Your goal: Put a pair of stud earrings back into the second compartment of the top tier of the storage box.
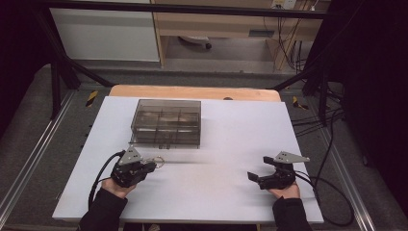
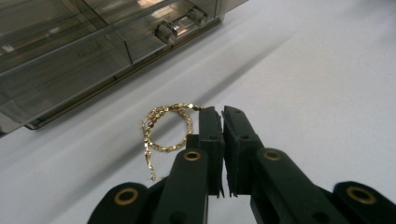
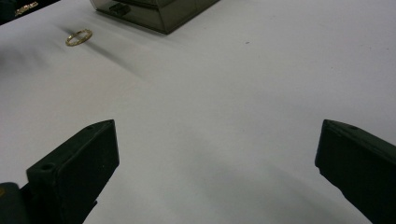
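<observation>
A gold beaded bracelet [image 2: 161, 128] hangs in a loop at the tips of my left gripper [image 2: 219, 112], whose jaws are shut with the chain's end pinched between them. In the high view that gripper [image 1: 155, 163] sits at the front left of the white table [image 1: 231, 139], with the bracelet [image 1: 159, 161] just in front of a smoky clear compartment box [image 1: 166, 122]. My right gripper [image 1: 258, 167] rests at the front right, open wide, nothing between its jaws. In the right gripper view the right gripper [image 3: 218, 126] faces bare table, with the bracelet [image 3: 78, 37] far off at upper left.
The box [image 2: 70, 51] has its lid closed, two latches [image 2: 166, 31] facing my left gripper, and dividers inside. A wooden strip [image 1: 192, 92] runs behind the white top. Cables [image 1: 332, 192] trail off the right side. The box corner [image 3: 154, 11] stands far ahead of the right jaws.
</observation>
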{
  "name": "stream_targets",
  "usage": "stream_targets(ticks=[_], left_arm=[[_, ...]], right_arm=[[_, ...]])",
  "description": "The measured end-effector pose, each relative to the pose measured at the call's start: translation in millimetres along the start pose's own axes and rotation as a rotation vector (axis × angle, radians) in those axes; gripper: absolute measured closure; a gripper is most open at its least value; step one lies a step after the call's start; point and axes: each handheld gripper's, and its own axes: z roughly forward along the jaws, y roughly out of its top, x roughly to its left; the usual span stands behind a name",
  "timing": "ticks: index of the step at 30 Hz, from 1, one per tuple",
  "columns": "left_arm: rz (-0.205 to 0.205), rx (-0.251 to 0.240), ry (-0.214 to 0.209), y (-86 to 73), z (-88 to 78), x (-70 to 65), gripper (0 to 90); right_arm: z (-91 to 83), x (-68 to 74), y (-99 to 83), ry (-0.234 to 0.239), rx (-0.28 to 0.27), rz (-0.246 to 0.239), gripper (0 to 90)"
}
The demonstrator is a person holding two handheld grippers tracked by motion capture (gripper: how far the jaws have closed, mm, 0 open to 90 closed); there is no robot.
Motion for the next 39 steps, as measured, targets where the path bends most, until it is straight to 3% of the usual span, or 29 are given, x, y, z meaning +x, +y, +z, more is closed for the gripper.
stream_targets(ticks=[26, 39], left_arm=[[0.004, -0.014, 0.002, 16.9, -9.6, -0.7, 85.5], [0.017, -0.033, 0.007, 33.3, -14.4, 0.4, 85.5]], right_arm=[[0.3, 0.1, -0.3, 0.0, 0.003, -0.001, 0.5], [0.5, 0.0, -0.3, 0.0, 0.005, -0.001, 0.4]])
